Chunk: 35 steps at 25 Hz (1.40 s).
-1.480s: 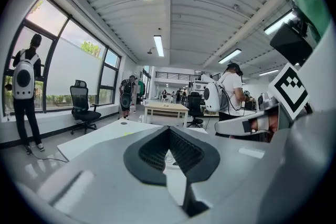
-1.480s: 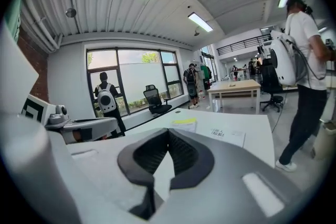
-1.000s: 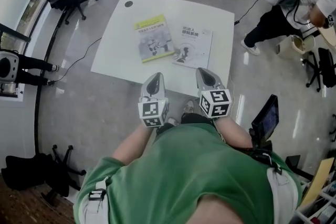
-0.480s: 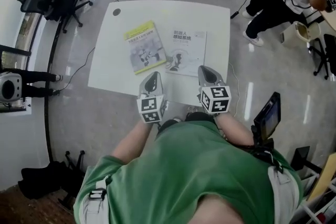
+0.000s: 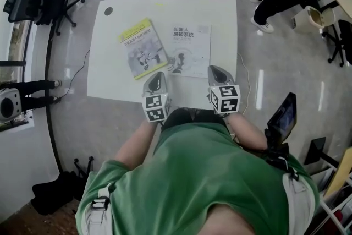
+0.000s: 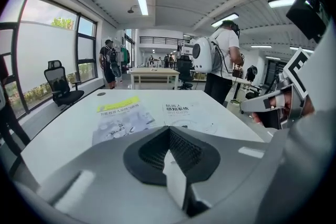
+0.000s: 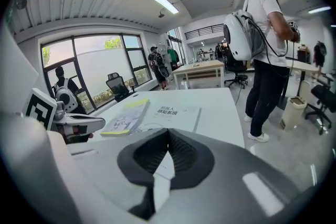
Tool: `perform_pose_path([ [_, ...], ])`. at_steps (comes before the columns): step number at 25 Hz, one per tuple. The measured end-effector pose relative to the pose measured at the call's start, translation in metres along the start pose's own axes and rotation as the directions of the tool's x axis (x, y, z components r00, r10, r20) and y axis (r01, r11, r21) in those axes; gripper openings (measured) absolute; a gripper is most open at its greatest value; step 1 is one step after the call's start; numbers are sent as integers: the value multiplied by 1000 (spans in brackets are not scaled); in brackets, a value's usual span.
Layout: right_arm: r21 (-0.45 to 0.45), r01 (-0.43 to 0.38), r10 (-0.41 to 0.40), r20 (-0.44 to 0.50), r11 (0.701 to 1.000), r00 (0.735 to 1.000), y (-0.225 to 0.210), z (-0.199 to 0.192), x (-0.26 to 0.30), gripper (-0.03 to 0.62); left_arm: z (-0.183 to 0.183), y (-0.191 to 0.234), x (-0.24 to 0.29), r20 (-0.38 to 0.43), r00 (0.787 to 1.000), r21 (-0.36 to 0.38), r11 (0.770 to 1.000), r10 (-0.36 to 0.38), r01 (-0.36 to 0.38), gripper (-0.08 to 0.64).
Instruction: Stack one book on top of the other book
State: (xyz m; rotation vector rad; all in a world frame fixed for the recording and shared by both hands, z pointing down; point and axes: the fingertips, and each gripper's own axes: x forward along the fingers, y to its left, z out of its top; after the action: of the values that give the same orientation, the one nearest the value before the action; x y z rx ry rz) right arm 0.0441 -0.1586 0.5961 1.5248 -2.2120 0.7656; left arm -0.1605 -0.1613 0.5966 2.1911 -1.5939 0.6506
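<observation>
Not yet stacked: yellow book (image 5: 141, 48) at 10 o'clock on tabletop (image 5: 223, 19), white book (image 5: 190, 50) just beside at 12, both flat. Left gripper (image 5: 157, 76) and right gripper (image 5: 215, 70) near 6 o'clock edge, fingers clenched, empty. Grasping, lifting, placing ahead.

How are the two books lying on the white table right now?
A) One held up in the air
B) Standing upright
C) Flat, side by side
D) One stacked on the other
C: the yellow-topped book and the white book both lie flat next to each other on the table, neither on top.
</observation>
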Motion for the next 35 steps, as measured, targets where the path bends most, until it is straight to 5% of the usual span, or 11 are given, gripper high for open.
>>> perform_pose_path([
  [11,14,86,-84,-127,996,988,-11,-28,34,8,-31,10,40,-135,983,-62,991,-129,121,8],
  [13,28,77,-73,-146,997,987,-12,-34,37,75,-39,7,43,-156,974,-83,985,-163,151,9],
  [16,40,73,-65,-172,997,983,-14,-42,40,114,-53,1,47,-184,958,-119,973,-219,199,94],
  [35,161,50,2,-311,986,950,-12,-74,56,245,-60,-30,68,-283,870,-212,911,-404,354,229],
])
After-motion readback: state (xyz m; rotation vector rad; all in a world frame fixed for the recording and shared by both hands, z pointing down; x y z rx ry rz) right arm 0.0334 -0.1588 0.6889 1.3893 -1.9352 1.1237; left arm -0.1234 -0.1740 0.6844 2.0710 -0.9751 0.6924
